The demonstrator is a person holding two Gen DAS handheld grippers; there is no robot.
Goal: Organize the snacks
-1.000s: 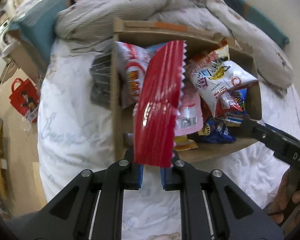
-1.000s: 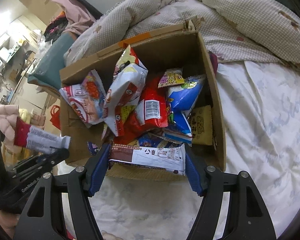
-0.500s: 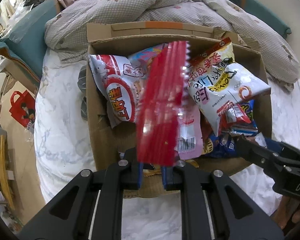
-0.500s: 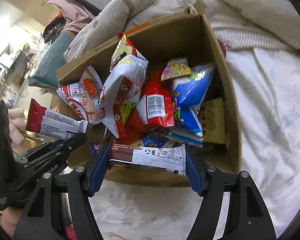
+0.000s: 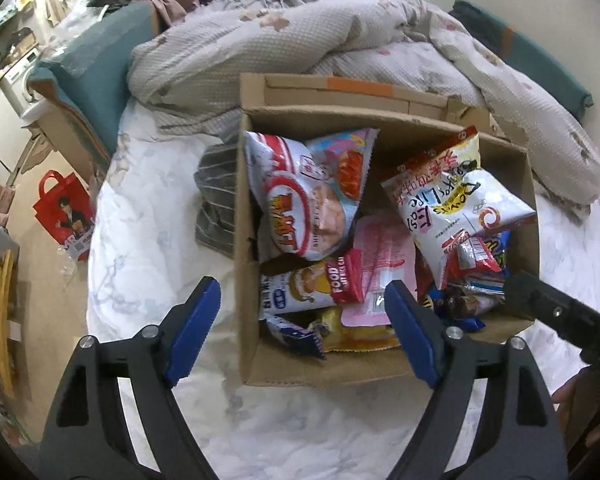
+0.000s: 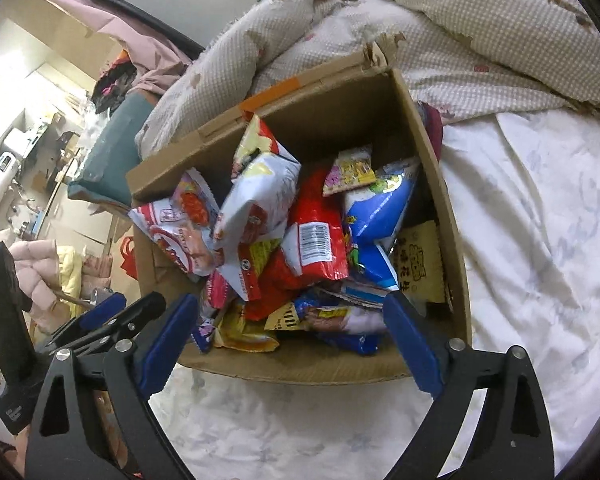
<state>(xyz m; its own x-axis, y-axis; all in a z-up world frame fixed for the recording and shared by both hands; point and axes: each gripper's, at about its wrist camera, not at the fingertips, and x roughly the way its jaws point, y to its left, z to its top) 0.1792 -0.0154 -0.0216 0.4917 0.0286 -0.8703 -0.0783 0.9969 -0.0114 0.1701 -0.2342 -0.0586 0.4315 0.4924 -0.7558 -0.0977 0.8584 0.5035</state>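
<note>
A cardboard box (image 5: 248, 240) sits on the bed (image 5: 148, 248), packed with snack bags (image 5: 308, 208) heaped over one another. A rumpled quilt (image 5: 300, 52) lies behind the box, touching its far flap. A folded cloth (image 5: 216, 204) lies against the box's left wall. A shopping bag (image 5: 64, 208) stands on the floor left of the bed.

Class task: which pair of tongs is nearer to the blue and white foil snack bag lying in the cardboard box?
Right. The right tongs hang open over the box's near edge, just short of the blue and white foil snack bag. The left tongs sit open at the box's opposite, left corner.
</note>
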